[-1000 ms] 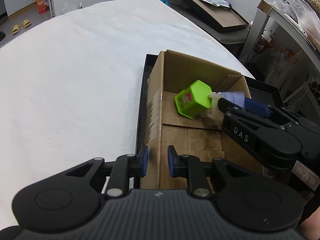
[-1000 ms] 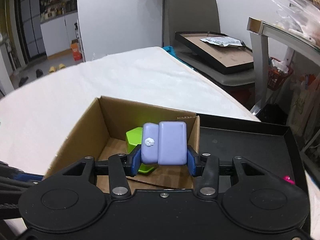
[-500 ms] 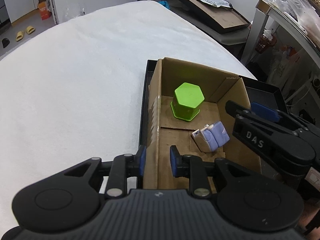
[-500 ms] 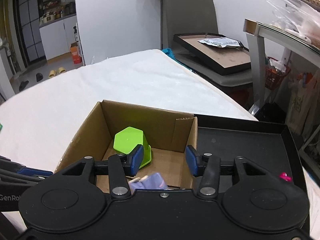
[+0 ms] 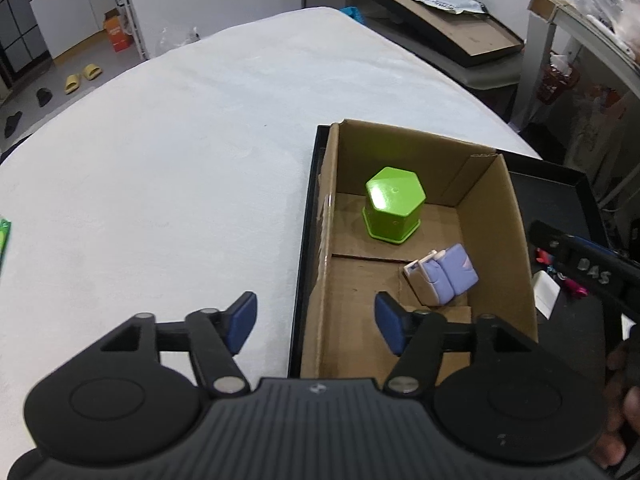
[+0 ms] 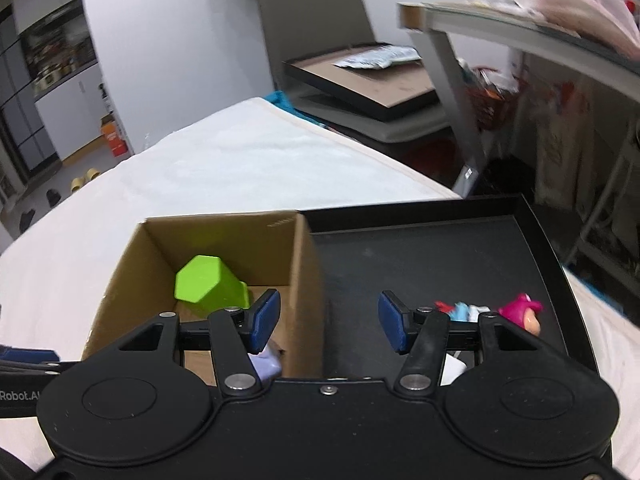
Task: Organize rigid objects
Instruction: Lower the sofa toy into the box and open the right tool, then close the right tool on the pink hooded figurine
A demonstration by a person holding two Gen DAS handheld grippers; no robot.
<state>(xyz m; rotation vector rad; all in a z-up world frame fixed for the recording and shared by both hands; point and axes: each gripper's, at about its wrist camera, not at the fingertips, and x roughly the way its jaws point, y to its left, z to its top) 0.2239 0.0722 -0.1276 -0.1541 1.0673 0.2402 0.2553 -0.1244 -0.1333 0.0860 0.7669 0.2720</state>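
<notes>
Both grippers are opening empty: the right gripper (image 6: 329, 322) is hovering over the black tray (image 6: 440, 256), the lavender plastic toy (image 5: 444, 276) lying just ahead of the left gripper (image 5: 315, 322) inside the brown cardboard box (image 5: 492, 216), evidently for sorting.

A table (image 5: 168, 152) covered with a white cloth carries everything. A shallow black tray (image 6: 440, 256) lies flat on it by the right edge, well apart from the bare left and far parts of the cloth. A cardboard box (image 5: 516, 240) stands in the left part of the tray, against its left rim. At the table's left edge a green thing (image 5: 3, 240) lies on the cloth, mostly cut off by the frame, so what it is cannot be told.
</notes>
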